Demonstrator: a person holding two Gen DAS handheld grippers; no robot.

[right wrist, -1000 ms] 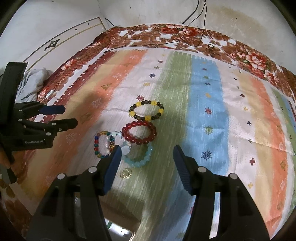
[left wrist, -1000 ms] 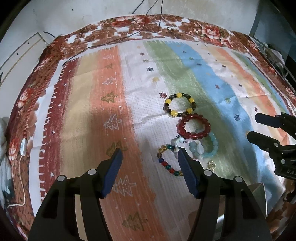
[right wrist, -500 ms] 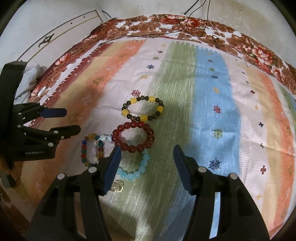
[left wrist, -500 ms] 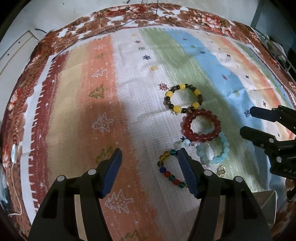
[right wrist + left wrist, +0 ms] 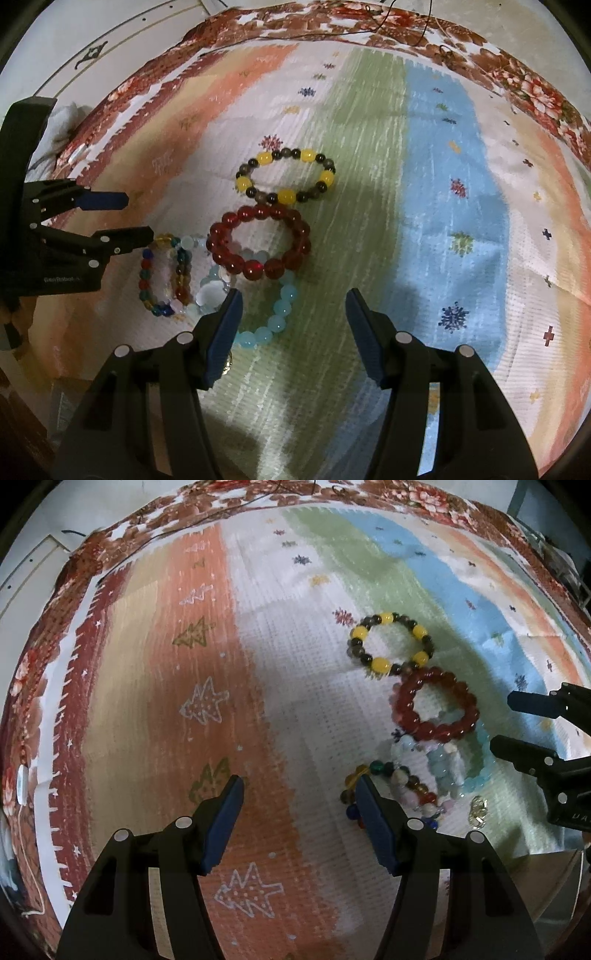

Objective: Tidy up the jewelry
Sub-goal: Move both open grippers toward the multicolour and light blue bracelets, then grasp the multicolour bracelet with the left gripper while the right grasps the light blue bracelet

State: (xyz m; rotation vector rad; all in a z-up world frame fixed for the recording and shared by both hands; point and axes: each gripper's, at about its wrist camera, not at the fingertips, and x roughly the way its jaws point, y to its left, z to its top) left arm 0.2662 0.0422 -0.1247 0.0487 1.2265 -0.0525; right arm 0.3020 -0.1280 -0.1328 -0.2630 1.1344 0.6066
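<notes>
The cloth point(image 5: 373, 122) runs in orange, cream, green and sky-blue stripes dotted with small tree and star motifs, bordered in red-brown florals. One bracelet point(image 5: 285, 177) alternates yellow and dark beads, another point(image 5: 258, 245) is deep translucent red, a third point(image 5: 273, 321) pale aqua, and a fourth point(image 5: 164, 275) mixes red, blue, green and amber. Both black grippers carry dark blue pads point(image 5: 223, 338).

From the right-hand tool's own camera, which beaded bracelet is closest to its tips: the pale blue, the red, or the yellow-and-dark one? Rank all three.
Measured from the right gripper, whose jaws are open and empty:
1. Pale blue bracelet, nearest, by its left finger.
2. Red bracelet, beyond it, overlapping the blue one's far edge.
3. Yellow-and-dark bracelet, farthest, just past the red one.
</notes>
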